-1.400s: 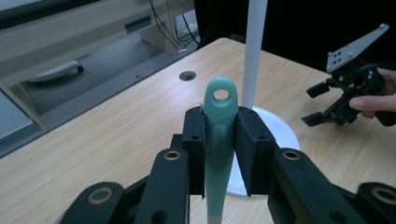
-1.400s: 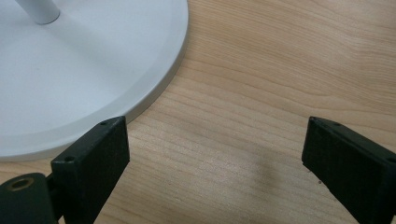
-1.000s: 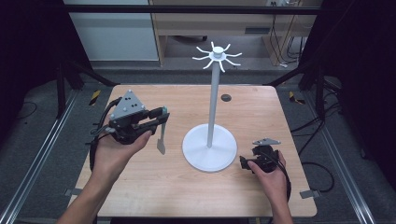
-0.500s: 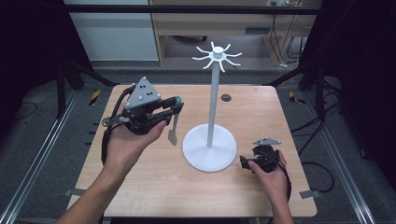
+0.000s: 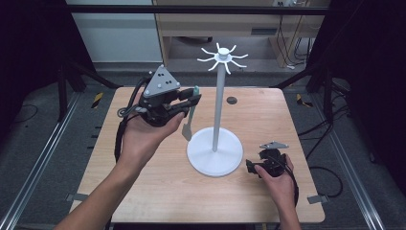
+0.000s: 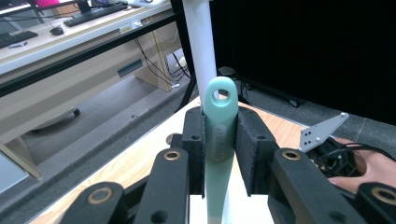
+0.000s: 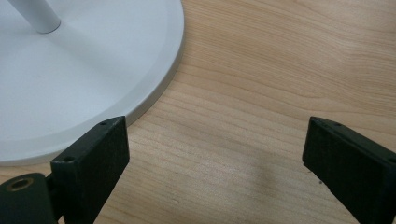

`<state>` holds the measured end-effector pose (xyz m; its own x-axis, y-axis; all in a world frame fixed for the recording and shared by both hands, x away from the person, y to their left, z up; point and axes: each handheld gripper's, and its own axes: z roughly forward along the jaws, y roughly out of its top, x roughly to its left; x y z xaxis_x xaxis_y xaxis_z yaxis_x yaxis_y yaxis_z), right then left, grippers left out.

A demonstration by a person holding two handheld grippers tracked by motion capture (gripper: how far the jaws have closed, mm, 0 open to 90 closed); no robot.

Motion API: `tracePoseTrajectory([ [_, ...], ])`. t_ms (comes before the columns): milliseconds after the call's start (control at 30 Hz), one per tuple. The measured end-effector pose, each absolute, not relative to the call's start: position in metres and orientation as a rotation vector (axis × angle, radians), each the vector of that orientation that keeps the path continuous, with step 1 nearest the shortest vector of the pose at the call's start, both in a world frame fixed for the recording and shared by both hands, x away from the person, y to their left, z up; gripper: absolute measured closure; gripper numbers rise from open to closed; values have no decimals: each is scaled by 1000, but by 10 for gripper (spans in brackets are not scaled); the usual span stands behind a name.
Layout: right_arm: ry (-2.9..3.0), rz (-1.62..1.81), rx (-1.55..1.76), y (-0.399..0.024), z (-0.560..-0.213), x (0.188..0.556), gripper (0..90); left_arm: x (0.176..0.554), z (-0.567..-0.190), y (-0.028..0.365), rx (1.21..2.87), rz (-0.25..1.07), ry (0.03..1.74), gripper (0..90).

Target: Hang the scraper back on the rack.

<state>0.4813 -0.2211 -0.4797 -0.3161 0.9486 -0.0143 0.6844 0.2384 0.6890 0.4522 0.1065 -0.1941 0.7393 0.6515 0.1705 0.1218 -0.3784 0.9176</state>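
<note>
My left gripper [image 5: 193, 99] is held above the table's left half, shut on the teal handle of a utensil [image 5: 187, 127] whose grey blade hangs down. In the left gripper view the handle [image 6: 218, 133] stands upright between the shut jaws, its hanging hole on top, just before the white pole [image 6: 200, 46]. The white hook stand [image 5: 218, 110] rises from a round base [image 5: 214, 153] at mid-table, with curved hooks [image 5: 222, 56] on top. My right gripper [image 5: 253, 166] rests low at the base's right edge, open, with bare wood between its jaws [image 7: 215, 140].
The stand's base rim [image 7: 154, 93] lies close to the right gripper's left jaw. The other hand and its grey plate [image 6: 322, 133] sit beyond the left gripper's jaws. A dark round mark [image 5: 231, 100] sits near the table's far edge [image 5: 201, 88].
My left gripper has lifted and moved right and away from the person with the utensil, closer to the stand's pole. The right gripper has stayed put.
</note>
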Motion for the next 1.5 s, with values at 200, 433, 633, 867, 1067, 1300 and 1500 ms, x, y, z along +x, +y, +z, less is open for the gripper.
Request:
tracePoseTrajectory([
  [200, 2086, 822, 1493, -221, -480, 481, 76, 458, -188, 105, 1885, 639, 613, 742],
  [433, 2086, 822, 1492, -221, -479, 481, 76, 462, -181, 101, 1879, 633, 618, 742],
  [633, 2087, 826, 1495, -220, -480, 481, 76, 463, -178, 96, 1877, 641, 619, 742],
  [867, 2086, 825, 1498, -221, -479, 481, 76, 467, -173, 92, 1874, 644, 620, 743],
  [1067, 2086, 829, 1499, -220, -480, 481, 76, 467, -169, 87, 1872, 646, 610, 742],
  [1300, 2090, 831, 1498, -220, -480, 481, 76, 467, -167, 86, 1868, 646, 612, 742],
  [1500, 2092, 829, 1496, -220, -480, 481, 76, 468, -165, 85, 1867, 645, 612, 742],
])
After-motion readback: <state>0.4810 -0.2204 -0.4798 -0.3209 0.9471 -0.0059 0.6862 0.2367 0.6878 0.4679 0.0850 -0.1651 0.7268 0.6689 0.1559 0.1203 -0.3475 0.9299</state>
